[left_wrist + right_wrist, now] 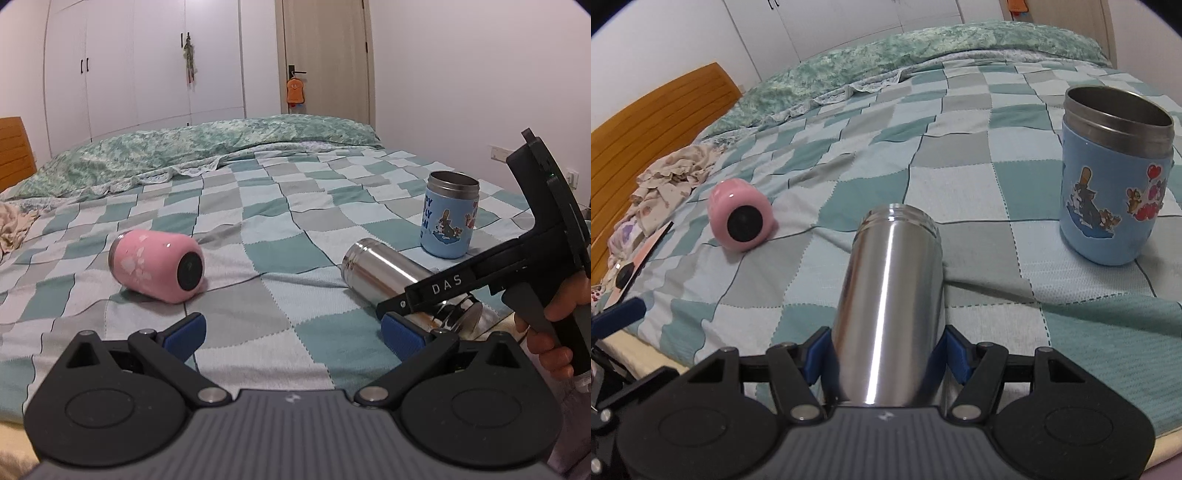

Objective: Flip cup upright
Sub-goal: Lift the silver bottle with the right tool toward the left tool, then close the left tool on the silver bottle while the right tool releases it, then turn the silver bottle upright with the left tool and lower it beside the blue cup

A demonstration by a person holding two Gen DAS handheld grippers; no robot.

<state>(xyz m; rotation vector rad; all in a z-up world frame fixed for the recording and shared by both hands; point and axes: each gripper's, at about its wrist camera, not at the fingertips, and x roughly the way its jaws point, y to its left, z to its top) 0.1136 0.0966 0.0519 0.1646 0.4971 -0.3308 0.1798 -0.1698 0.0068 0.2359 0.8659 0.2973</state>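
A steel cup (890, 302) lies on its side on the checked bedspread, mouth pointing away; it also shows in the left wrist view (380, 273). My right gripper (886, 360) has its blue pads on both sides of the cup's base end, shut on it; the gripper shows in the left wrist view (436, 314). A pink cup (159, 269) lies on its side to the left, black base toward me; it also shows in the right wrist view (740, 219). A blue cartoon cup (448, 218) stands upright at right, also in the right wrist view (1115, 177). My left gripper (291, 332) is open and empty, near the bed's front.
A green quilt (192, 151) lies across the far side of the bed. A wooden headboard (646, 122) and crumpled cloth (668, 177) are at the left. A wardrobe (147, 62) and a door (325, 55) stand behind.
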